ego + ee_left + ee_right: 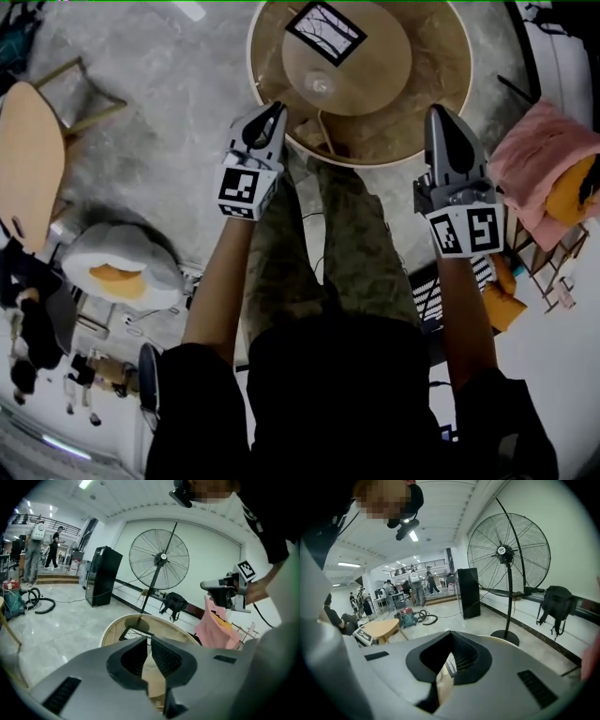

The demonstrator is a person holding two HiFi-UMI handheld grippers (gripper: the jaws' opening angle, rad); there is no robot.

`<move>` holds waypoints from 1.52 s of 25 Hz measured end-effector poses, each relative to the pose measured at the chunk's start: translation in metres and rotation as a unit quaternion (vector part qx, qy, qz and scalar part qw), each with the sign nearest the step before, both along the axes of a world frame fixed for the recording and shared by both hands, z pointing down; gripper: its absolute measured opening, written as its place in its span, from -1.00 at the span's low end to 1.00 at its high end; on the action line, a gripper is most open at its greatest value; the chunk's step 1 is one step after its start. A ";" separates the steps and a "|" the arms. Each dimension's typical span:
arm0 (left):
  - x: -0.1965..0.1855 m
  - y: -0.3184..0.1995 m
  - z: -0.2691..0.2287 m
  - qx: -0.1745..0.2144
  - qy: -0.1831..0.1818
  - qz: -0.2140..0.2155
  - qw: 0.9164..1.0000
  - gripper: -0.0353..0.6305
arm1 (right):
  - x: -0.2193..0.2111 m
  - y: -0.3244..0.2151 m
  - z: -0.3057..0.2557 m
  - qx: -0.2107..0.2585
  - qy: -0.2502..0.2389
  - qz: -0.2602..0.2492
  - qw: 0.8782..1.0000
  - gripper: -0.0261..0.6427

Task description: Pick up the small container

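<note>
**A:** Fig. query: where's the small container (pixel 321 84)?

**B:** On the round table (pixel 384 141), on its raised middle disc, slightly toward the near edge. A black square card (pixel 325 31) lies beyond it, toward the far edge. The container looks clear, so it's hard to make out.

**A:** Tongs?

**B:** Left tongs (pixel 277 107) & right tongs (pixel 439 113) are both clenched, nothing btwn the jaws. Each hangs over the table's near rim. The left is nearer the container; neither touches it.

**A:** Risks?

**B:** Prob. three:
1. Going in w/ jaws clenched, so a tip shoves the container across the disc or off its edge.
2. An off-centre pinch on a small, smooth-looking wall, so it slips or tips.
3. A low jaw catching the disc's edge.
</note>
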State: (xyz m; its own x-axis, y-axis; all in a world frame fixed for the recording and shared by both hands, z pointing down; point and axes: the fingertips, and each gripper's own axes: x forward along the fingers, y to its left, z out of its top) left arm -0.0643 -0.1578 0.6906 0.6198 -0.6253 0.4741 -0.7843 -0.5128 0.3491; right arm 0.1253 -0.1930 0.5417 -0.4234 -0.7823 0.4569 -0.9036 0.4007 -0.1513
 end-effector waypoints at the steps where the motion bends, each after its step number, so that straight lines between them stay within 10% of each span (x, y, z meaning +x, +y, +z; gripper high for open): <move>1: 0.002 0.000 0.010 0.003 -0.004 0.009 1.000 -0.82 | 0.000 0.004 0.010 -0.005 0.002 -0.004 1.000 -0.88; 6: 0.024 0.003 0.058 0.024 -0.021 0.076 0.997 -0.74 | 0.002 0.029 0.060 -0.038 0.003 0.003 0.999 -0.88; 17: 0.067 -0.010 0.135 0.084 -0.059 0.140 0.985 0.22 | 0.018 0.037 0.136 -0.055 -0.005 0.026 0.998 -0.88; 25: 0.104 -0.017 0.163 0.117 -0.101 0.191 0.969 0.27 | 0.032 0.045 0.154 -0.064 -0.008 0.035 0.997 -0.88; 38: 0.135 -0.038 0.174 0.116 -0.092 0.148 0.978 0.27 | 0.063 0.062 0.167 -0.073 -0.025 0.059 0.995 -0.88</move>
State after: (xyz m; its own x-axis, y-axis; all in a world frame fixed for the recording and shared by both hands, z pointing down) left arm 0.0709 -0.1953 0.8645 0.7082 -0.5350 0.4607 -0.6276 -0.7760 0.0635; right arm 0.1881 -0.1306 0.7083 -0.3578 -0.7547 0.5499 -0.9329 0.2627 -0.2465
